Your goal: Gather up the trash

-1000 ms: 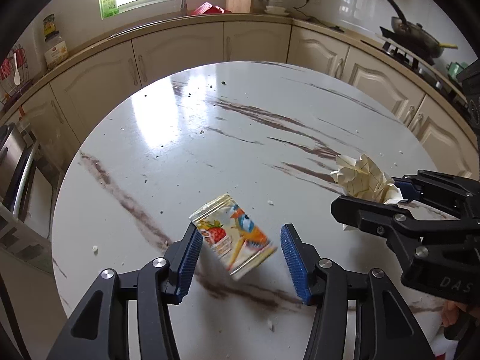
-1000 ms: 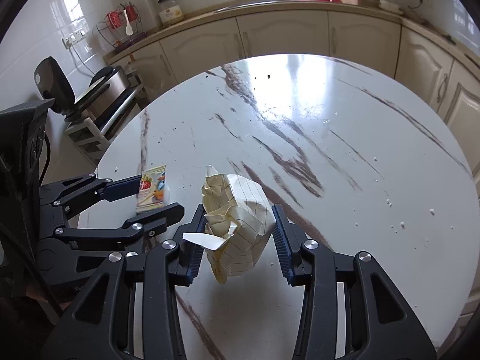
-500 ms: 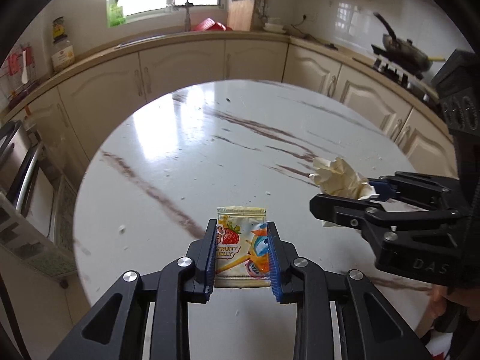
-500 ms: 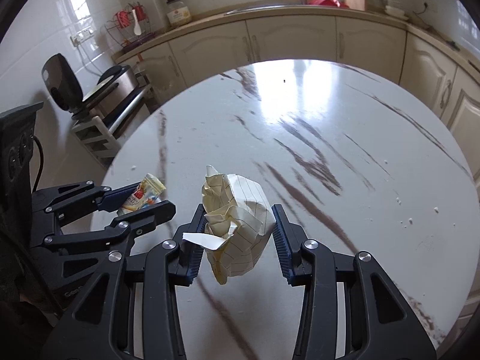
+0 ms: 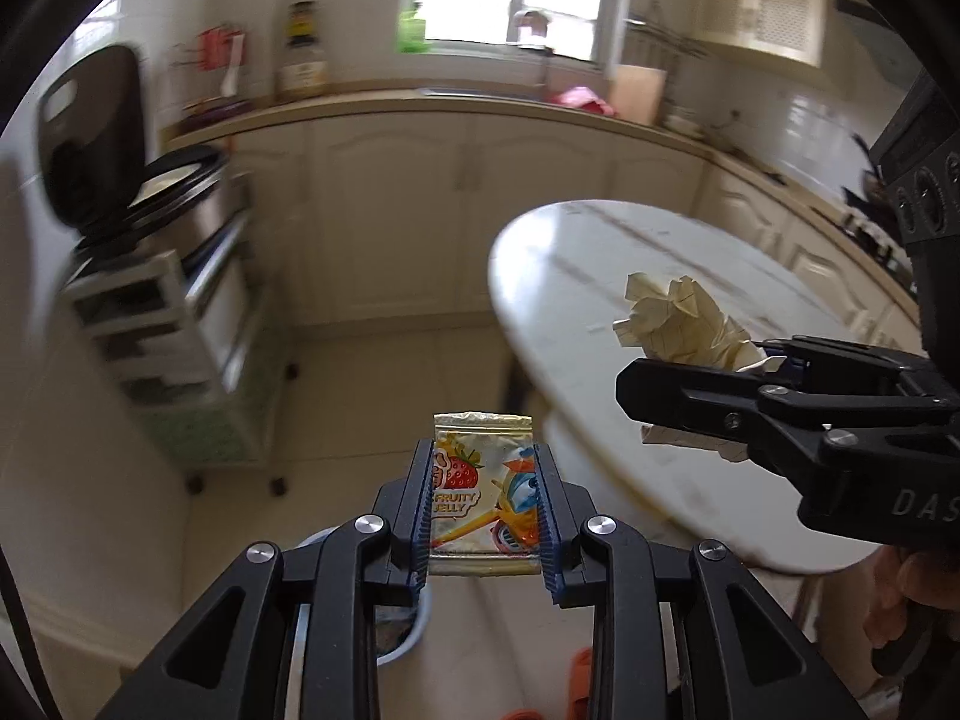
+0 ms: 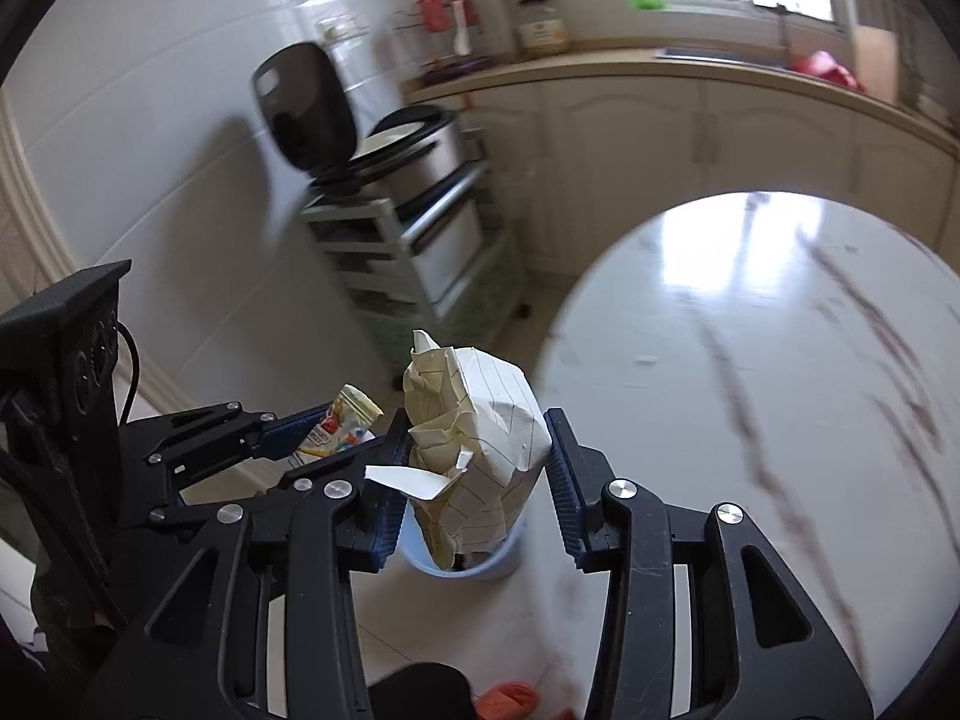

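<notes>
My left gripper (image 5: 483, 462) is shut on a colourful fruit jelly sachet (image 5: 483, 495), which stands flat between the blue pads. The right wrist view shows that gripper (image 6: 336, 435) and the sachet (image 6: 345, 420) at the left. My right gripper (image 6: 477, 429) is shut on a crumpled ball of lined yellow paper (image 6: 480, 420). From the left wrist view, it (image 5: 702, 369) holds the paper (image 5: 678, 321) at the table's edge. A light blue bin (image 6: 501, 558) stands on the floor below both grippers, mostly hidden by them, its rim (image 5: 420, 615) peeking between the left fingers.
The round marble table (image 6: 750, 390) lies to the right. A rice cooker (image 6: 414, 156) sits on a white cart (image 6: 384, 258) at the left wall. Cream cabinets (image 5: 480, 204) run along the back. Orange slippers (image 6: 510, 699) lie on the floor. A hand (image 5: 900, 594) grips the right tool.
The left jaws closed on the sachet and lifted it. Both grippers swung left off the table with their loads and now hang over the floor and bin.
</notes>
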Demonstrator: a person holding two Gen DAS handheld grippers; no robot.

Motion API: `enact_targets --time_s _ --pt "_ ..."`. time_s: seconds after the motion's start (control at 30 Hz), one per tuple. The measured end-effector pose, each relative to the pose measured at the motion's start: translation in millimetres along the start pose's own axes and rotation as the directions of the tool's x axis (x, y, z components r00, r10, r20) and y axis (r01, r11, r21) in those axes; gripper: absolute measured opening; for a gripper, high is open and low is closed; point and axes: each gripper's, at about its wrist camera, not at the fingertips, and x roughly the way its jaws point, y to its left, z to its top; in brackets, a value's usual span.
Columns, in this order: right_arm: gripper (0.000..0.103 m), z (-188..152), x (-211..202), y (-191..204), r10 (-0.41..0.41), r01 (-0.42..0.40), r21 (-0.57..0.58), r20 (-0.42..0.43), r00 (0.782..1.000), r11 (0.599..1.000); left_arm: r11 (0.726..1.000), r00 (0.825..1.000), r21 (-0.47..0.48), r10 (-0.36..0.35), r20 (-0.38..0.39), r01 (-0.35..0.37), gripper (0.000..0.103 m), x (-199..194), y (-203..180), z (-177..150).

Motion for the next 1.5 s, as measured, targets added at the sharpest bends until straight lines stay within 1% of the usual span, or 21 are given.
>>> enact_targets --time_s 0.07,0.13,0.27,0.33,0.4,0.5,0.6,0.63,0.67,0.7,0.73,0.8,0.87,1.07,1.17,1.23,1.3,1.37,1.47,1.5 --pt "0.040 0 24 21 0.030 -0.030 -0.016 -0.020 0.999 0.999 0.998 0.999 -0.058 0.023 -0.022 -0.024 0.025 -2 34 -20" --pt "0.040 -1 53 43 0.051 -0.053 -0.035 -0.049 0.997 0.998 0.993 0.997 -0.092 0.064 -0.049 -0.068 0.025 2 60 -36" --pt "0.040 -9 102 71 0.025 -0.036 -0.098 -0.102 0.994 0.995 0.982 0.991 -0.166 0.075 -0.113 -0.093 0.025 22 98 -62" --pt "0.040 -14 127 75 0.030 -0.043 -0.090 -0.139 0.990 0.995 0.976 0.983 -0.180 0.093 -0.156 -0.121 0.025 40 112 -72" --pt "0.040 -18 147 77 0.020 -0.036 -0.093 -0.166 0.986 0.995 0.972 0.979 -0.203 0.076 -0.191 -0.115 0.025 62 117 -75" --pt "0.040 -24 175 70 0.013 -0.031 -0.081 -0.212 0.977 0.996 0.968 0.973 -0.226 0.062 -0.223 -0.113 0.026 86 125 -81" --pt "0.040 -26 196 65 0.004 -0.024 -0.082 -0.235 0.972 0.996 0.966 0.968 -0.233 0.057 -0.245 -0.116 0.027 108 134 -82" --pt "0.040 -28 201 65 0.003 -0.023 -0.080 -0.239 0.971 0.997 0.966 0.968 -0.234 0.055 -0.245 -0.114 0.031 115 136 -81" --pt "0.040 -27 207 64 0.004 -0.022 -0.075 -0.242 0.970 0.997 0.966 0.967 -0.234 0.054 -0.249 -0.114 0.041 126 140 -73" --pt "0.040 -27 213 62 0.004 -0.021 -0.068 -0.250 0.968 0.997 0.964 0.964 -0.237 0.058 -0.260 -0.122 0.048 133 143 -73" --pt "0.040 -27 220 60 0.008 -0.023 -0.056 -0.257 0.966 0.998 0.962 0.963 -0.241 0.066 -0.262 -0.131 0.057 143 146 -67" --pt "0.040 -28 228 57 0.006 -0.017 -0.042 -0.262 0.965 0.999 0.959 0.961 -0.236 0.091 -0.263 -0.155 0.058 153 153 -65" --pt "0.040 -29 238 57 0.015 -0.024 -0.029 -0.275 0.961 0.999 0.951 0.957 -0.251 0.113 -0.269 -0.183 0.068 158 158 -69" --pt "0.044 -33 263 59 0.053 -0.053 0.011 -0.304 0.951 0.999 0.927 0.948 -0.290 0.153 -0.280 -0.236 0.071 147 169 -80" --pt "0.050 -34 271 60 0.061 -0.055 0.029 -0.299 0.952 0.998 0.917 0.945 -0.303 0.174 -0.278 -0.258 0.072 136 173 -82" --pt "0.055 -35 273 60 0.086 -0.073 0.053 -0.295 0.952 0.996 0.915 0.946 -0.305 0.184 -0.267 -0.264 0.073 126 172 -81" --pt "0.075 -35 269 61 0.078 -0.066 0.051 -0.288 0.954 0.997 0.912 0.948 -0.307 0.198 -0.251 -0.271 0.073 112 167 -81" --pt "0.078 -32 260 63 0.072 -0.063 0.040 -0.263 0.962 0.997 0.908 0.950 -0.315 0.206 -0.234 -0.274 0.075 97 161 -81" --pt "0.091 -25 243 65 0.067 -0.060 0.037 -0.221 0.973 0.998 0.910 0.956 -0.315 0.215 -0.202 -0.271 0.075 79 151 -77" --pt "0.091 -22 234 67 0.058 -0.054 0.027 -0.201 0.978 0.998 0.910 0.957 -0.312 0.222 -0.189 -0.272 0.075 71 146 -75"
